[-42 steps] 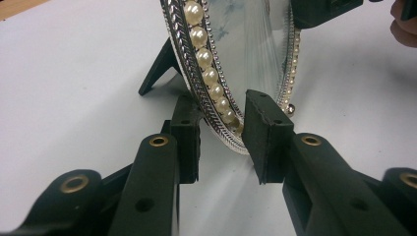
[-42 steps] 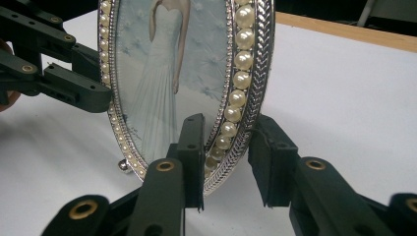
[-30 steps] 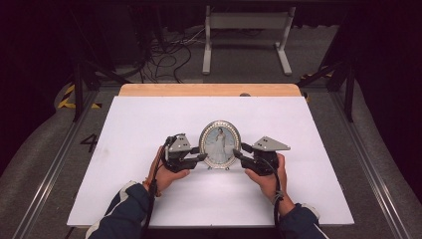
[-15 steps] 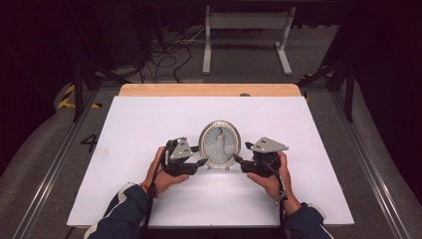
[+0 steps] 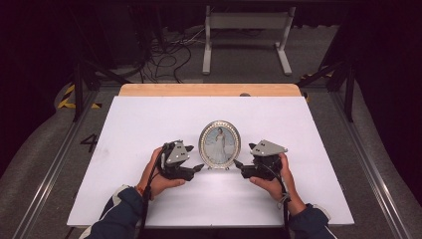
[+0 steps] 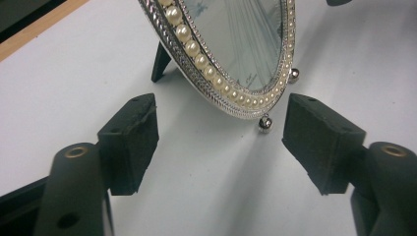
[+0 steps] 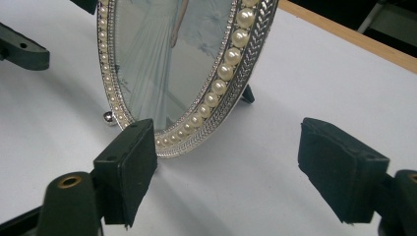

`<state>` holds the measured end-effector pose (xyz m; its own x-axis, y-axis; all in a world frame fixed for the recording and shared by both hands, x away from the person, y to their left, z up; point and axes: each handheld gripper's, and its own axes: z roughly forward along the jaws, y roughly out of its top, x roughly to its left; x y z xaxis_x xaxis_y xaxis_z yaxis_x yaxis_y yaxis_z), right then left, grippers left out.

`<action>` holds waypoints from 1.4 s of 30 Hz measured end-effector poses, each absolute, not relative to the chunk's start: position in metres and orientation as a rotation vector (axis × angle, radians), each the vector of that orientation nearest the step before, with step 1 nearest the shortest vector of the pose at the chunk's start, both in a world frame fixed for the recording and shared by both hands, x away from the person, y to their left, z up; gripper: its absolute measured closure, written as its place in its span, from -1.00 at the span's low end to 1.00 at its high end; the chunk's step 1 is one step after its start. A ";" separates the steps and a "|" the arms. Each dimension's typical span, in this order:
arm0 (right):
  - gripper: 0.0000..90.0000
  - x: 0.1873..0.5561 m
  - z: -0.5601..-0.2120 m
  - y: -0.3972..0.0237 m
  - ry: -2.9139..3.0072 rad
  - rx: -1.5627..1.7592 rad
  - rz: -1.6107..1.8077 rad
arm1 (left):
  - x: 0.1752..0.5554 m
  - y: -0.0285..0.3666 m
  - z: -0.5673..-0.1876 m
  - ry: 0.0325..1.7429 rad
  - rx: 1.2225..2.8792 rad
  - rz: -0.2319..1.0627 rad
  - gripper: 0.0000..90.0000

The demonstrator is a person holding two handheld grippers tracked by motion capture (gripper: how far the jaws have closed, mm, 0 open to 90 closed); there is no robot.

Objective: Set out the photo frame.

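Note:
An oval silver picture frame [image 5: 219,144] with a pearl rim stands upright on its small feet and back strut, on the white table top [image 5: 149,124]. My left gripper [image 5: 199,168] sits just left of its base and my right gripper [image 5: 236,163] just right of it, both pointing inward. In the left gripper view the frame [image 6: 236,44] rises just beyond the left gripper [image 6: 221,142]. In the right gripper view the frame [image 7: 172,54] stands ahead of the right gripper [image 7: 236,167]. Both pairs of jaws have just been opening; they stand open and no pad presses on the frame.
A wooden strip [image 5: 209,89] edges the far side of the table. Beyond it the floor holds cables [image 5: 164,55] and a white metal stand [image 5: 246,35]. Metal rails [image 5: 45,179] run along both sides. A person's hands and dark sleeves [image 5: 119,214] come in from the front edge.
Both grippers have let go of the frame's sides, opened, and drawn back a little toward the person. The frame stays standing in the same spot.

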<state>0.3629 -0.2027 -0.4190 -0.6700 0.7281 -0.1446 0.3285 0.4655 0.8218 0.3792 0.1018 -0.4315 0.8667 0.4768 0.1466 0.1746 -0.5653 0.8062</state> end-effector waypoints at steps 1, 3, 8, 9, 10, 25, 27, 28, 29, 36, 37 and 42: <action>-0.54 0.363 -0.419 -0.203 2.233 0.884 1.099 | 0.378 0.103 -0.432 0.478 2.164 0.452 -0.41; -0.58 0.362 -0.420 -0.203 2.242 0.878 1.084 | 0.378 0.105 -0.432 0.480 2.169 0.469 -0.47; -0.69 0.359 -0.420 -0.205 2.237 0.872 1.065 | 0.374 0.109 -0.432 0.499 2.165 0.499 -0.58; -0.70 0.359 -0.420 -0.205 2.239 0.873 1.064 | 0.373 0.110 -0.432 0.504 2.165 0.497 -0.59; -0.70 0.358 -0.420 -0.206 2.243 0.873 1.065 | 0.373 0.111 -0.432 0.502 2.165 0.498 -0.60; -0.79 0.346 -0.421 -0.217 2.243 0.819 1.014 | 0.363 0.131 -0.438 0.540 2.184 0.541 -0.76; -0.79 0.345 -0.422 -0.218 2.246 0.816 1.006 | 0.361 0.138 -0.438 0.556 2.171 0.541 -0.76; -0.79 0.345 -0.423 -0.219 2.248 0.811 0.995 | 0.360 0.141 -0.438 0.562 2.168 0.544 -0.76; -0.79 0.344 -0.423 -0.220 2.251 0.813 0.991 | 0.359 0.144 -0.438 0.566 2.166 0.548 -0.76; -0.79 0.341 -0.425 -0.231 2.239 0.826 0.986 | 0.351 0.162 -0.443 0.596 2.182 0.555 -0.76; -0.79 0.340 -0.425 -0.233 2.236 0.825 0.985 | 0.350 0.164 -0.443 0.596 2.188 0.558 -0.76; -0.79 0.337 -0.425 -0.243 2.227 0.845 0.983 | 0.346 0.176 -0.445 0.613 2.187 0.563 -0.76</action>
